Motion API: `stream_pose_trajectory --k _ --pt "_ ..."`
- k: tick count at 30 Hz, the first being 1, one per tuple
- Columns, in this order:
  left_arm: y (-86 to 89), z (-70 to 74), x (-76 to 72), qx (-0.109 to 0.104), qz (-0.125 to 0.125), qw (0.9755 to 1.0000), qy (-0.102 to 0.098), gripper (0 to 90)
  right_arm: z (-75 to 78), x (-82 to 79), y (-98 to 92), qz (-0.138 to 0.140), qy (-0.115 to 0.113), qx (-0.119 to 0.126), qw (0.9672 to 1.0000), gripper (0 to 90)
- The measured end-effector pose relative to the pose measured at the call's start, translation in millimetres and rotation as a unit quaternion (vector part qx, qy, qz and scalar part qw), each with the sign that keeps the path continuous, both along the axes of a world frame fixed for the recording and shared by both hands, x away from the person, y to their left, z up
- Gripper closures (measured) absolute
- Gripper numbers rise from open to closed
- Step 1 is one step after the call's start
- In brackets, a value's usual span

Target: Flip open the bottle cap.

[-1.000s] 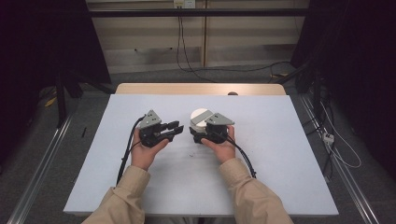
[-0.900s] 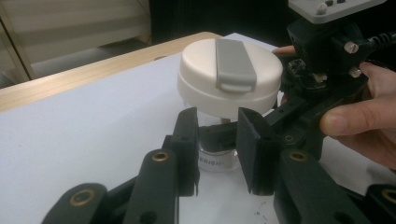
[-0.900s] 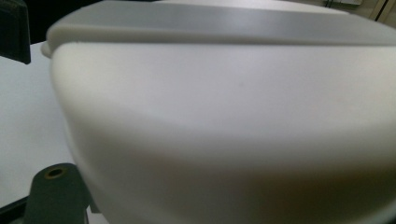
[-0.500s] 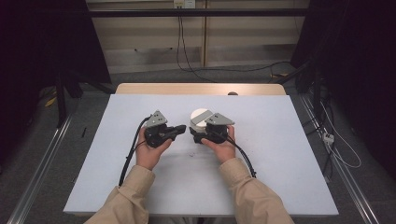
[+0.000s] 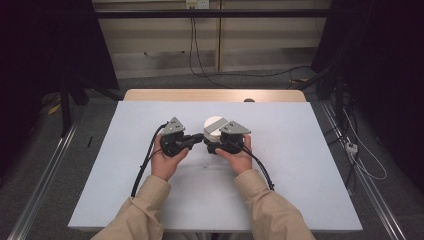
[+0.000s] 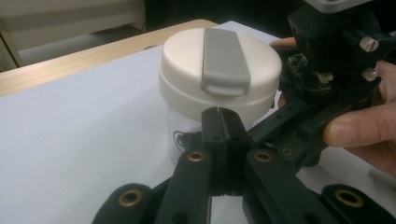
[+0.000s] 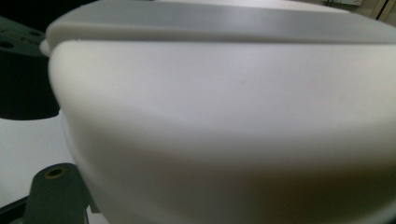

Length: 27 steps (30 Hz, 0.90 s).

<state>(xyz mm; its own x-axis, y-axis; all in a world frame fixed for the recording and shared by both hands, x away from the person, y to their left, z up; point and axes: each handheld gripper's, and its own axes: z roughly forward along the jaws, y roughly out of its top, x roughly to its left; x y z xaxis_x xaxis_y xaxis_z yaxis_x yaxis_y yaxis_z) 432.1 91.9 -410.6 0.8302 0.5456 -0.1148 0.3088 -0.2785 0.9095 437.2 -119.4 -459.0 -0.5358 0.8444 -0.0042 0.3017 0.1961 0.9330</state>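
Black jaws of the left gripper [image 6: 219, 122] have just been closing and now meet tip to tip with nothing between them, the tips just in front of the jar [image 6: 217, 81], below the rim of its lid. The right gripper [image 5: 218, 146] sits on the jar's other side; its own view is pressed so close to the cream lid [image 7: 224, 121] that its jaws cannot be made out there, though they read as drawn in tight, and the left gripper view suggests they bear against the jar's clear body under the lid. Whether they truly clamp it cannot be told for sure.

The jar stands upright near the middle of the white table [image 5: 310, 165], between the two hands. Its lid is a stiff, smooth cream plastic with a grey flip latch [image 6: 224, 58] across the top; the body below is clear and looks empty, so probably light and easily tipped. Smooth walls will likely slip, so the lid's rim or the latch end would offer better purchase.

Open tabletop lies all round, with the wooden far edge [image 5: 200, 95] well apart.
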Motion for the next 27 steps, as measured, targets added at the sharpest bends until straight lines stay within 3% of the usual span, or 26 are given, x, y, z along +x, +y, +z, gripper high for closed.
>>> stream_pose_trajectory --k 16,27 --pt "-4.1 6.7 1.6 -0.011 0.003 0.9999 0.000 90.0 -0.3 0.2 -0.1 0.001 0.000 0.001 1.0000 18.4" --pt "-11.4 20.4 5.9 -0.017 -0.001 0.9998 -0.008 90.0 -0.5 0.1 -0.1 0.000 0.000 0.001 1.0000 18.4"
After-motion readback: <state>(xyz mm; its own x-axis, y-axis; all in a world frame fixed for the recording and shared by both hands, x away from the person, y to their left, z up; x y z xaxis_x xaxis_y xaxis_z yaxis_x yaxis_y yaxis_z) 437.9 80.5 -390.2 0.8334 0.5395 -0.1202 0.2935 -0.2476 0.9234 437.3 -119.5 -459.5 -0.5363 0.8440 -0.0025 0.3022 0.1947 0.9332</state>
